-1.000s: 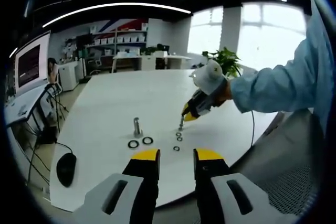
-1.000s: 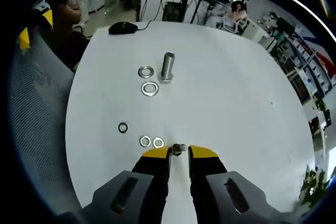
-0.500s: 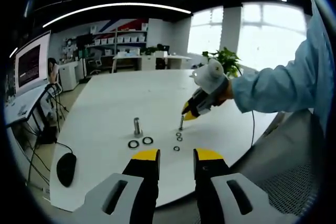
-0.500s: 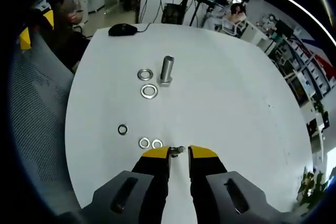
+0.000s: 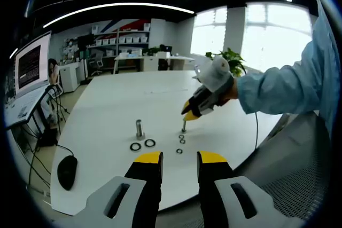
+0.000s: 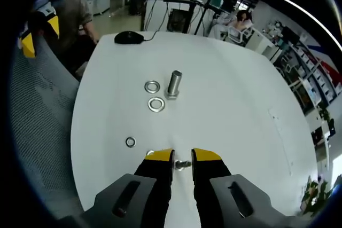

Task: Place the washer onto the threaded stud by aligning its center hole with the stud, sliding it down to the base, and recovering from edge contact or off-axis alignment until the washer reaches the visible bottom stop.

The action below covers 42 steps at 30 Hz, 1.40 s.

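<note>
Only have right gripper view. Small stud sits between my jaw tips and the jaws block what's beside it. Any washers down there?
Observer: Yes. Left gripper view shows three small washers flat on the table, on the left gripper's side of the small stud. None is on it.
Operator: Is my gripper down at the table?
Observer: No. The right gripper hangs above the table, its tips about level with the stud's top. The stud stands upright.

Grey-bodied tongs (image 5: 179,158) with black, yellow-tipped jaws; light blue sleeve (image 5: 283,86).
</note>
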Available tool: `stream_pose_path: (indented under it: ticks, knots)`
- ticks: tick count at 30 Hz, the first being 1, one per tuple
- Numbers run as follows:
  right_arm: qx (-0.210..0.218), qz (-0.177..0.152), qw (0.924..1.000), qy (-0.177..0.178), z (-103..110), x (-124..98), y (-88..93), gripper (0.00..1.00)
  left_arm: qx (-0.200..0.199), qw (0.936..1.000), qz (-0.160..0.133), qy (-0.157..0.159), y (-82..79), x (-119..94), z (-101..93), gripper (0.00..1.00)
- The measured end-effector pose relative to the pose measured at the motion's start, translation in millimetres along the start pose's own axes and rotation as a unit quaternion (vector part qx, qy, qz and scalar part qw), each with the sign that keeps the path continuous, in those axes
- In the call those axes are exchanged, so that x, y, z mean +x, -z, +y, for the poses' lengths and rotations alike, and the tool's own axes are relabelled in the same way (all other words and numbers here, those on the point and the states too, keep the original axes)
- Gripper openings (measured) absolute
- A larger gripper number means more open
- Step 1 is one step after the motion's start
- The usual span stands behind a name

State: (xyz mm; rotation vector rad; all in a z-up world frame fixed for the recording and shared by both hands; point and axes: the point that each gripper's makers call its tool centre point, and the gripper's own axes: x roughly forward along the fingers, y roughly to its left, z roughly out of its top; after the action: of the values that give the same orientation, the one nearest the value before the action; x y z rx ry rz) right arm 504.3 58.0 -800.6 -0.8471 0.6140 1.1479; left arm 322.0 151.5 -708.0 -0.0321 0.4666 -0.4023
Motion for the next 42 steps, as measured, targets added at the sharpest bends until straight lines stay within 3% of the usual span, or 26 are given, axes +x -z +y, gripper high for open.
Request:
stream_pose_path:
  ticks: [7,24,42]
  knots:
    - [-0.001,-0.001,0.9999,-0.015,12,4,-2.7,0.15,0.000,1.0000,0.001,0.001,0.1,0,0.0,0.23]
    - [-0.018,0.012,0.9960,-0.086,69,30,4.5,0.15,0.001,1.0000,0.002,0.000,0.6,0,-0.1,0.23]
    - [-0.006,0.030,0.9931,-0.113,87,47,13.2,0.16,-0.002,1.0000,0.004,-0.005,1.5,0,1.0,0.22]
